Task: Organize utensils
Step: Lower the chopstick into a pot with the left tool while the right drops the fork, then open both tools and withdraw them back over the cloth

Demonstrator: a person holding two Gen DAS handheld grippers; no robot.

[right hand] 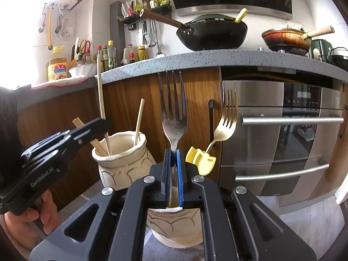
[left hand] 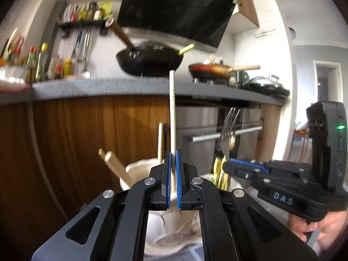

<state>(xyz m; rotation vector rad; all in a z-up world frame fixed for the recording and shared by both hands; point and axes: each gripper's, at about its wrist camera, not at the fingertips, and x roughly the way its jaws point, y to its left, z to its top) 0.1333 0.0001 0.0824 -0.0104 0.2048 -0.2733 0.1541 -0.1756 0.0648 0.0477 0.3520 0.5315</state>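
Right, I've got a utensil in each gripper. My left gripper [left hand: 173, 163] is pinched tight on a chopstick [left hand: 172, 108], which stands near upright out of the pads with its lower end running down into the left jar [right hand: 121, 150]. It's a light, stiff, smooth stick; I'd say it can swivel in the pads if I grip too far from the middle, and I'm holding it fairly low. Two more chopsticks [right hand: 139, 119] lean in that same jar.

My right gripper [right hand: 173, 159] is closed on the neck of a steel fork [right hand: 174, 117], tines up, handle dropping into the right jar [right hand: 174, 228] just beneath. That one is heavier, rigid, slick metal; the narrow neck is a fair place to hold it, though it may slide down if I ease off. A gold fork [right hand: 226, 119] and a yellow-handled piece [right hand: 201, 158] already sit in that jar, just right of mine.

Both grippers point forward and slightly up at the cabinet [right hand: 134, 95], side by side, left one angled in toward the right. Both jars look like ceramic, so breakable; I reckon gentle lowering is called for.
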